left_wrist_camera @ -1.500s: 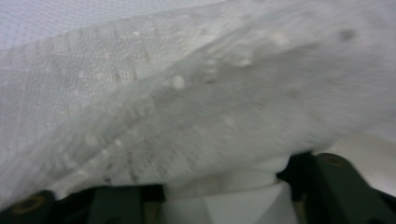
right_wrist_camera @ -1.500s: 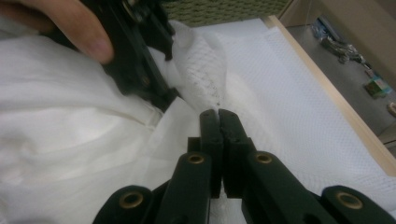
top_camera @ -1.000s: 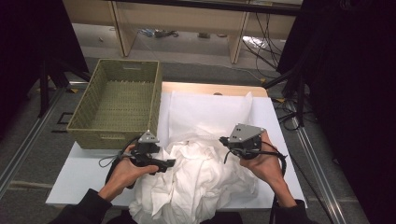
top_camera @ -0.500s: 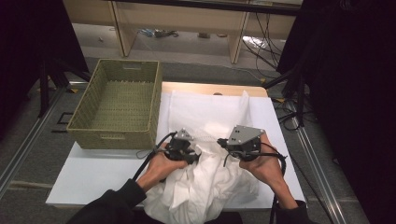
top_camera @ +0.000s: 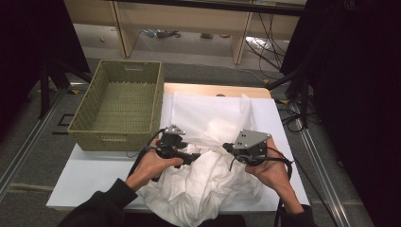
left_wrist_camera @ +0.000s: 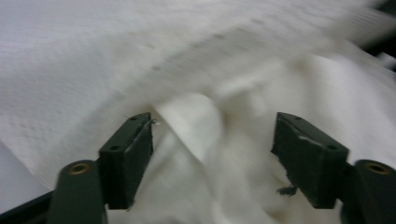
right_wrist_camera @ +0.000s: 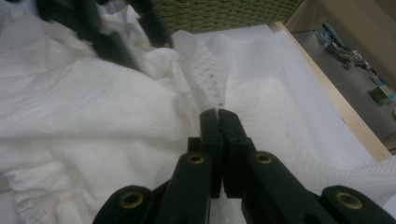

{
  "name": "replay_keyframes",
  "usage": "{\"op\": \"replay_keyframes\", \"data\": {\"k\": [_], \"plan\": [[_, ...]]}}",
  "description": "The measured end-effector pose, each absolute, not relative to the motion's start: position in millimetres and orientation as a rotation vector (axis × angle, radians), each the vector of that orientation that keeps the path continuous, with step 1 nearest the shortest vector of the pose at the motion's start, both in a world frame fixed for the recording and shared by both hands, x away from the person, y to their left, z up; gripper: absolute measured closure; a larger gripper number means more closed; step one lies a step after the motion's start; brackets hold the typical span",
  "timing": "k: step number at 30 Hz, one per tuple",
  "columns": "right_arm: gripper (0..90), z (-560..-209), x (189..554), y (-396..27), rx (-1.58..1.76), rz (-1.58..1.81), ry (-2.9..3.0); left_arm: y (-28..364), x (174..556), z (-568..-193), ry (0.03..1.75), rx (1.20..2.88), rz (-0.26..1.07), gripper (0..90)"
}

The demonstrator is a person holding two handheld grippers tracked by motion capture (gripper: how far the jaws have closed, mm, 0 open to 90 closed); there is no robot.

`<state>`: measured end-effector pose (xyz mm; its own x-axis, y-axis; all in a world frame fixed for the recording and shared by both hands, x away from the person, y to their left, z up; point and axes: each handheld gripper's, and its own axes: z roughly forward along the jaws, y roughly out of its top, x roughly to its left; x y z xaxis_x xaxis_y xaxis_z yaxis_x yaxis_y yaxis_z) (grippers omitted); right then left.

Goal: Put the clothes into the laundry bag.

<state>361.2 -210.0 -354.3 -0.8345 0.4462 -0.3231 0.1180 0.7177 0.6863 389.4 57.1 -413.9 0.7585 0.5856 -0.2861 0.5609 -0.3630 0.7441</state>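
The right gripper (right_wrist_camera: 218, 116) has its jaws pressed together on a thin edge of the cloth (top_camera: 208, 175), a ridge of which rises straight from the tips. The left gripper (left_wrist_camera: 212, 158) stands wide open, jaws straddling a raised fold without pinching it. In the high view both grippers sit close together over the cloth, left (top_camera: 176, 146) and right (top_camera: 239, 150), with a taut strip stretched between them.

Risk: the right grip holds only a narrow edge, so a hard pull would likely slip it free. If the left gripper closes on the fold, it may catch several layers instead of one.

The cloth is white, soft and heavily crumpled, with a fine dotted mesh weave at its border. It lies heaped on the near middle of the white table (top_camera: 90, 177). A rectangular green woven basket (top_camera: 90, 120) stands at the far left.
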Motion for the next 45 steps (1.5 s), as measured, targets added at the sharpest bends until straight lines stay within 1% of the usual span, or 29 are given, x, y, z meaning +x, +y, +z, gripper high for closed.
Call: {"op": "replay_keyframes", "data": {"k": [2, 5, 8, 10, 12, 13, 14, 15, 16, 17, 18, 20, 22, 23, 24, 26, 27, 29, 30, 32, 33, 35, 36, 38, 40, 42, 44, 45], "plan": [[90.0, -355.5, 362.3, -210.5, 0.447, 0.94, 2.447, 58.6, 377.1, -409.9, 0.837, 2.025, 0.015, 22.1], [90.0, -355.9, 364.7, -209.0, 0.442, 0.932, 2.448, 45.2, 364.8, -415.9, 0.762, 2.074, -0.024, 15.8], [90.0, -356.0, 362.9, -207.6, 0.46, 0.929, 2.459, 21.0, 364.8, -434.0, 0.637, 2.123, -0.028, 15.4], [90.0, -354.4, 364.4, -207.9, 0.444, 0.909, 2.447, 5.3, 370.4, -447.9, 0.607, 2.155, -0.011, 13.9], [90.0, -353.8, 363.1, -207.8, 0.444, 0.92, 2.451, -5.9, 378.8, -458.4, 0.643, 2.135, -0.025, 15.9], [90.0, -353.6, 363.5, -208.9, 0.436, 0.907, 2.447, -11.8, 382.3, -463.2, 0.679, 2.135, -0.021, 20.8], [90.0, -353.7, 362.9, -208.8, 0.452, 0.921, 2.45, -13.6, 384.0, -465.4, 0.676, 2.142, 0.012, 41.2], [90.0, -353.7, 362.1, -208.7, 0.472, 0.925, 2.454, -14.5, 385.2, -466.6, 0.675, 2.147, 0.06, 55.7], [90.0, -353.3, 362.3, -209.6, 0.468, 0.916, 2.455, -15.2, 385.3, -466.1, 0.685, 2.131, 0.074, 66.0], [90.0, -353.1, 363.0, -211.0, 0.443, 0.901, 2.449, -15.0, 384.3, -462.0, 0.718, 2.109, 0.112, 71.7], [90.0, -353.3, 361.7, -211.9, 0.441, 0.91, 2.455, -13.5, 383.9, -457.2, 0.722, 2.114, 0.144, 74.3], [90.0, -352.2, 361.9, -212.8, 0.439, 0.93, 2.454, -6.0, 385.8, -440.3, 0.749, 2.077, 0.219, 75.5], [90.0, -349.2, 362.8, -212.9, 0.418, 0.924, 2.444, 1.5, 392.5, -424.9, 0.823, 2.0, 0.265, 75.7], [90.0, -348.3, 362.1, -211.4, 0.421, 0.933, 2.441, 2.2, 396.7, -420.6, 0.855, 1.956, 0.278, 75.7], [90.0, -347.0, 362.1, -210.2, 0.421, 0.939, 2.433, 2.4, 402.8, -418.9, 0.869, 1.952, 0.262, 75.5], [90.0, -344.9, 365.2, -208.3, 0.418, 0.93, 2.429, -10.1, 410.3, -426.9, 0.963, 1.874, 0.185, 73.9], [90.0, -344.6, 365.6, -207.8, 0.431, 0.935, 2.429, -19.0, 414.6, -436.0, 0.961, 1.886, 0.19, 72.5], [90.0, -346.0, 364.9, -208.2, 0.424, 0.934, 2.437, -27.5, 420.1, -451.0, 1.015, 1.875, 0.17, 66.6], [90.0, -347.5, 364.6, -209.0, 0.424, 0.932, 2.442, -30.9, 423.2, -458.1, 1.043, 1.842, 0.141, 63.0], [90.0, -351.5, 365.6, -210.5, 0.436, 0.926, 2.451, -28.2, 424.9, -462.3, 1.057, 1.824, 0.123, 59.1], [90.0, -353.8, 366.6, -211.7, 0.434, 0.921, 2.455, -25.3, 423.0, -459.0, 1.062, 1.83, 0.112, 56.6], [90.0, -357.6, 367.3, -213.3, 0.447, 0.922, 2.467, -19.0, 419.0, -451.6, 1.056, 1.861, 0.062, 45.1], [90.0, -358.3, 368.5, -213.9, 0.445, 0.928, 2.462, -15.0, 414.7, -446.6, 1.049, 1.873, 0.061, 40.2], [90.0, -356.8, 368.6, -214.8, 0.448, 0.927, 2.459, -3.5, 404.1, -436.2, 0.99, 1.921, 0.085, 34.0], [90.0, -355.4, 367.1, -215.5, 0.469, 0.93, 2.451, 12.4, 392.9, -427.0, 0.926, 2.005, 0.144, 25.1], [90.0, -354.7, 368.8, -216.6, 0.446, 0.916, 2.444, 30.7, 381.9, -423.3, 0.885, 2.057, 0.222, 20.0], [90.0, -355.0, 367.8, -214.8, 0.454, 0.925, 2.443, 45.3, 379.5, -427.6, 0.882, 2.1, 0.206, 15.5], [90.0, -355.0, 367.0, -214.2, 0.453, 0.923, 2.453, 49.6, 379.9, -432.9, 0.896, 2.101, 0.182, 15.5]]}}
